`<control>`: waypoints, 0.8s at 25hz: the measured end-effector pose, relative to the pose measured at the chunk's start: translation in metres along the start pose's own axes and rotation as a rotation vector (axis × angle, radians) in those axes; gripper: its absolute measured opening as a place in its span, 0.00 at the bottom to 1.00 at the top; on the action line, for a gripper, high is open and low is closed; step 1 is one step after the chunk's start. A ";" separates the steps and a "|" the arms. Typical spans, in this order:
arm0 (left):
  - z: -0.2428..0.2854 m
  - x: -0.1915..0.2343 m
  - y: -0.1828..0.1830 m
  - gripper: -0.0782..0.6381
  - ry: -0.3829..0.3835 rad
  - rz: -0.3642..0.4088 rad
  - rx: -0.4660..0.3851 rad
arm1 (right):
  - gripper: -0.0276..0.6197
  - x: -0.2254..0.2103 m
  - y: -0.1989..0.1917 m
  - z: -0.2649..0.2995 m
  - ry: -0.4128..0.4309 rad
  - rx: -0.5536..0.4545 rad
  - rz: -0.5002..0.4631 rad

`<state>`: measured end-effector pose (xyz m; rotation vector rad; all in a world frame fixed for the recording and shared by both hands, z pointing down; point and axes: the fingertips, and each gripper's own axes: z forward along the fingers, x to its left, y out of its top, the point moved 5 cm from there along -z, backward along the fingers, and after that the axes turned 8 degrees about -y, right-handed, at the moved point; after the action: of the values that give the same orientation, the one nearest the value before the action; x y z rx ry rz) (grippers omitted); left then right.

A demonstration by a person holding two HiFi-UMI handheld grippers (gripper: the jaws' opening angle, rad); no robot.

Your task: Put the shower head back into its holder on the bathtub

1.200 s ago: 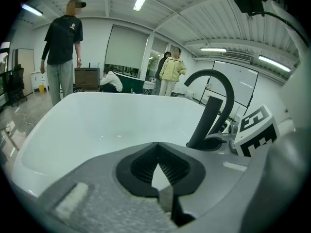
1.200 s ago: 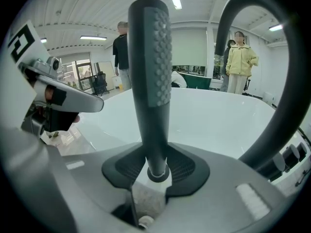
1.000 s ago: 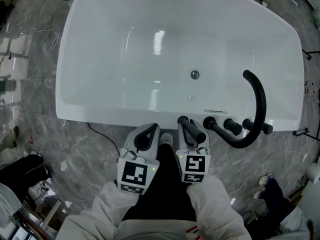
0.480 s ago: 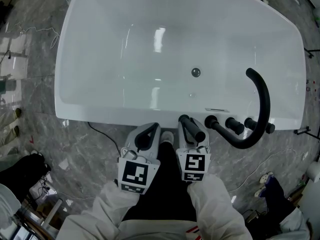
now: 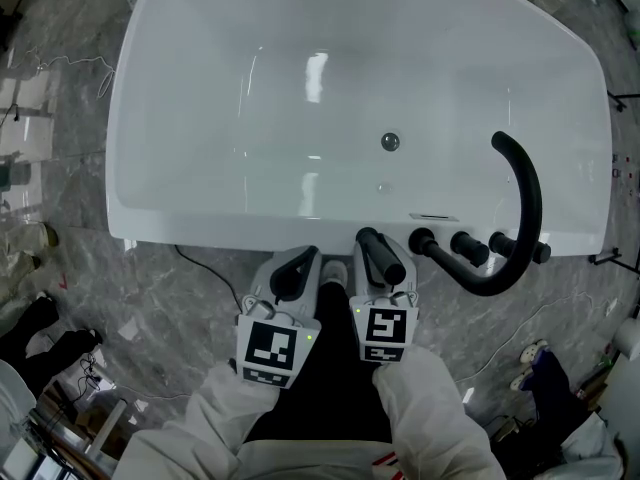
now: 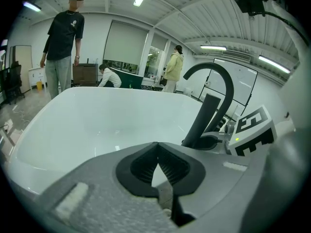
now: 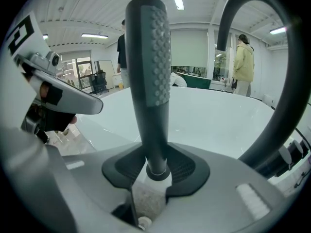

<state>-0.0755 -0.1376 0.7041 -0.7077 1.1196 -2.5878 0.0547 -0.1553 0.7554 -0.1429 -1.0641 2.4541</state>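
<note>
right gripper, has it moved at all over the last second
No. The right gripper, shut on the shower head, sits just as close to the black faucet on the bathtub rim as before.

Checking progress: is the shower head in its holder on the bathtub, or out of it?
Out. The shower head stands clamped between the jaws of the right gripper, near the bathtub rim.

Grey marble floor (image 5: 150, 298), thin black cable (image 5: 195, 265) on it, person in dark shirt (image 6: 63, 38), person in yellow jacket (image 6: 173, 69)
</note>
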 end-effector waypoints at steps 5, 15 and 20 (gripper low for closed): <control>0.000 -0.001 0.000 0.11 -0.004 0.003 0.002 | 0.26 -0.002 -0.002 0.001 0.006 0.008 0.035; -0.008 -0.005 -0.003 0.11 0.024 -0.009 -0.002 | 0.31 -0.006 -0.006 0.003 0.005 0.059 0.079; -0.011 -0.012 -0.006 0.11 0.042 -0.012 -0.010 | 0.33 -0.008 -0.012 -0.005 0.022 0.066 0.073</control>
<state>-0.0708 -0.1219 0.6977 -0.6671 1.1449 -2.6204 0.0674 -0.1491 0.7598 -0.1902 -0.9840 2.5435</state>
